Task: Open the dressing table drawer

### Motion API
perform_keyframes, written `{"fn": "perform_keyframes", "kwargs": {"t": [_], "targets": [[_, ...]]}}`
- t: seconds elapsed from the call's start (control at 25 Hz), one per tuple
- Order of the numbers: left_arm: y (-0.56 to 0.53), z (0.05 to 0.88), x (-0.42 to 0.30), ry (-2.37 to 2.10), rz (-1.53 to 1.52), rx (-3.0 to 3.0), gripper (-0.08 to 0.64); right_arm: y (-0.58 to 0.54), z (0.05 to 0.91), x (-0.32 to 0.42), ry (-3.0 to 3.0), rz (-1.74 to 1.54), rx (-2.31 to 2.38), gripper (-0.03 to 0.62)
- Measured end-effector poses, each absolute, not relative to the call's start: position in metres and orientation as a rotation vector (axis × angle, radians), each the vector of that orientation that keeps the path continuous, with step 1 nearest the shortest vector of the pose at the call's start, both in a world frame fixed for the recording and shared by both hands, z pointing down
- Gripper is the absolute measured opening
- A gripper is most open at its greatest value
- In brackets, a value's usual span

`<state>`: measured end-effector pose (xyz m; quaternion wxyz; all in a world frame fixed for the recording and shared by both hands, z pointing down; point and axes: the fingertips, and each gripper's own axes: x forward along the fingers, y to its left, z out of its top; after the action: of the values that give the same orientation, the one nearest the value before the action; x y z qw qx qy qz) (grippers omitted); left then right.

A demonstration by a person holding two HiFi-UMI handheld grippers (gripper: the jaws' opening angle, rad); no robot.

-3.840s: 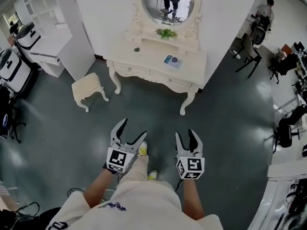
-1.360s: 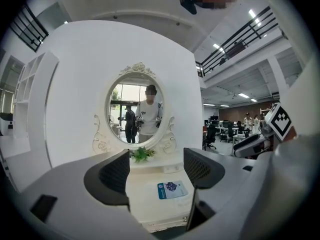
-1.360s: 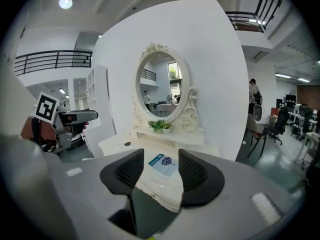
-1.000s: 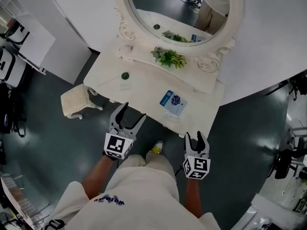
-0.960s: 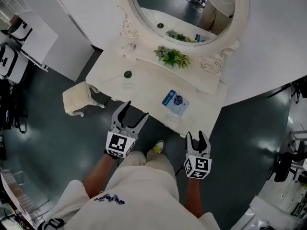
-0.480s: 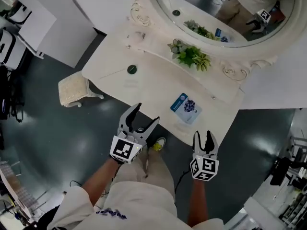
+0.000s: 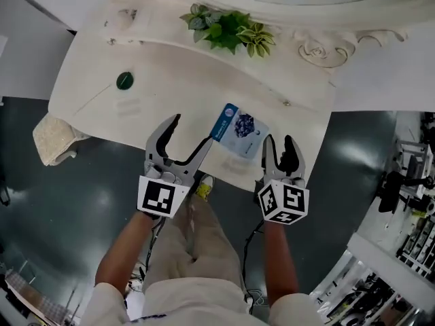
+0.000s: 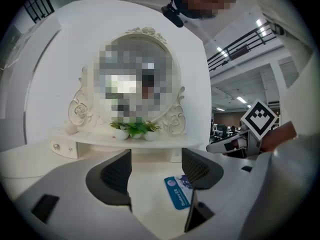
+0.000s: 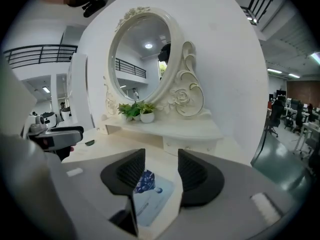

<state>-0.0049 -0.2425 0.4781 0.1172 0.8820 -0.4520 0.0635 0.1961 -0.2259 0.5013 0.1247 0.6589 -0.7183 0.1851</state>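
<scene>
Cream-white and carved, the dressing table point(image 7: 319, 46) fills the head view, and its tabletop point(image 7: 163, 94) carries a blue packet point(image 7: 239, 130). The left tongs point(image 7: 192, 131) hover just left of the packet, jaws wide apart with nothing between them. The right tongs point(image 7: 279, 141) hover just right of it, over the tabletop's near edge. Their jaws have just been closing a little, yet they stand apart and empty. Beyond the packet a potted plant point(image 7: 228, 29) sits on a raised shelf with a small knobbed drawer point(image 9: 187, 145) beneath. The table's front is hidden under the near edge. A green disc point(image 7: 124, 81) lies well left of the packet.
</scene>
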Motion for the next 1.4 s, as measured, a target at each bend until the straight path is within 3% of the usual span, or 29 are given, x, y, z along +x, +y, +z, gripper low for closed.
{"fn": "perform_keyframes", "kwargs": {"t": [0.4, 0.88, 0.96, 1.0, 1.4], "targets": [[-0.283, 0.519, 0.001, -1.34, 0.107, 2.568, 0.29, -0.279, 0.551, 0.223, -2.008, 0.432, 1.969, 0.184], [-0.261, 0.52, 0.019, -1.235, 0.127, 2.598, 0.176, -0.316, 0.576, 0.256, -1.846, 0.451, 2.031, 0.164], [-0.253, 0.518, 0.025, -1.195, 0.093, 2.579, 0.112, -0.322, 0.58, 0.259, -1.855, 0.467, 2.023, 0.15], [-0.248, 0.517, 0.028, -1.149, 0.064, 2.566, 0.008, -0.324, 0.581, 0.26, -1.872, 0.473, 2.017, 0.112], [-0.227, 0.521, 0.044, -1.032, 0.05, 2.558, 0.008, -0.32, 0.587, 0.261, -1.868, 0.473, 1.937, 0.101]]}}
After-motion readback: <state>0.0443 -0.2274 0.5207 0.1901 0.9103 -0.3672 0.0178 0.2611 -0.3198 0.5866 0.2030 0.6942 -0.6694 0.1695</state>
